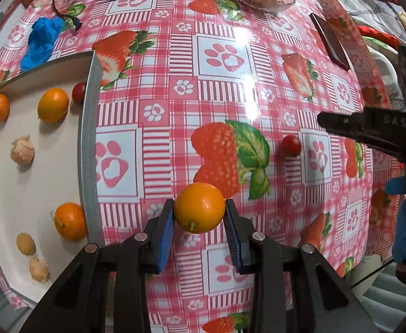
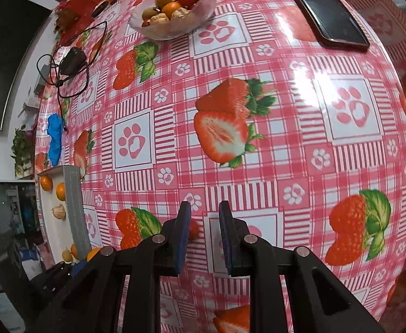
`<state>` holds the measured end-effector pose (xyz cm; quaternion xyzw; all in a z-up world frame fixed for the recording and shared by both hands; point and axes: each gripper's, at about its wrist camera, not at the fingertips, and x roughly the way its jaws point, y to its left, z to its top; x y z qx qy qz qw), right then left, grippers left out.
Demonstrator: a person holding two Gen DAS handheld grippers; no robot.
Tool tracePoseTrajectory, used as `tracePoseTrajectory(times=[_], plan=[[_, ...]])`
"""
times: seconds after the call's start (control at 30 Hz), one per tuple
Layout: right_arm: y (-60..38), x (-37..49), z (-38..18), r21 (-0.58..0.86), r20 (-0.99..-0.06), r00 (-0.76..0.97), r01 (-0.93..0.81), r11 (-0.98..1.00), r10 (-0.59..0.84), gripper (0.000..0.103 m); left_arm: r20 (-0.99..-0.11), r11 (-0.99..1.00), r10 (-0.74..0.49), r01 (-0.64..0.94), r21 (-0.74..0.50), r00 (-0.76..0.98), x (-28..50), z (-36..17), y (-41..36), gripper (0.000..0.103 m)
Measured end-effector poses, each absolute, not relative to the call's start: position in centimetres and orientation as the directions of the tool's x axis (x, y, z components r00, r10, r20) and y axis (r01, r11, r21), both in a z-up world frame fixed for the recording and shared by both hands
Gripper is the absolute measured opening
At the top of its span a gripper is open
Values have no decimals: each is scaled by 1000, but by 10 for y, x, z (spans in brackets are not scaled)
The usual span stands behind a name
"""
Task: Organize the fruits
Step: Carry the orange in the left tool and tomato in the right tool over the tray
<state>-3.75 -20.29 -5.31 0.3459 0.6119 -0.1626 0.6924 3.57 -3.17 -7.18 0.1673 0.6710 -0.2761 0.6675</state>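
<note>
Your left gripper was clamped on an orange, held above the tablecloth just right of the tray. Your right gripper had its jaws drawn in with nothing between the pads. On the tray lay more oranges, a pale nut-like fruit and a cherry tomato. Another cherry tomato sat well right of the tray. Farthest from the tray stood the glass bowl of fruit and a phone.

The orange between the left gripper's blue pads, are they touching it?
Touching. The left wrist view shows both pads pressed against the sides of the orange, held above the tablecloth.
</note>
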Motion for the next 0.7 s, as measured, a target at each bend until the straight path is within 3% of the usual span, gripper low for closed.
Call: tracePoseTrajectory(times=[0.2, 0.27, 0.3, 0.33, 0.47, 0.6, 0.7], plan=[[-184, -44, -66, 244, -969, 132, 604, 758, 207, 23, -988, 796, -144, 586, -152, -60, 27, -62, -24, 38], [-172, -41, -67, 261, -965, 138, 582, 771, 223, 51, -988, 799, -141, 583, -149, -59, 27, -58, -18, 38], [-163, -38, -66, 262, -965, 143, 562, 784, 220, 76, -988, 800, -141, 582, -149, -59, 28, -55, -15, 38], [-155, -36, -65, 261, -965, 152, 543, 798, 213, 77, -988, 801, -141, 581, -148, -59, 27, -54, -12, 38], [-127, -21, -68, 238, -971, 141, 467, 852, 194, 76, -989, 806, -138, 573, -145, -56, 27, -53, -5, 38], [-109, -7, -83, 201, -980, 91, 430, 880, 179, 42, -990, 813, -134, 565, -139, -51, 31, -56, -4, 38], [-96, -2, -84, 168, -986, 75, 393, 904, 150, 27, -990, 820, -138, 556, -138, -43, 32, -50, 4, 38]])
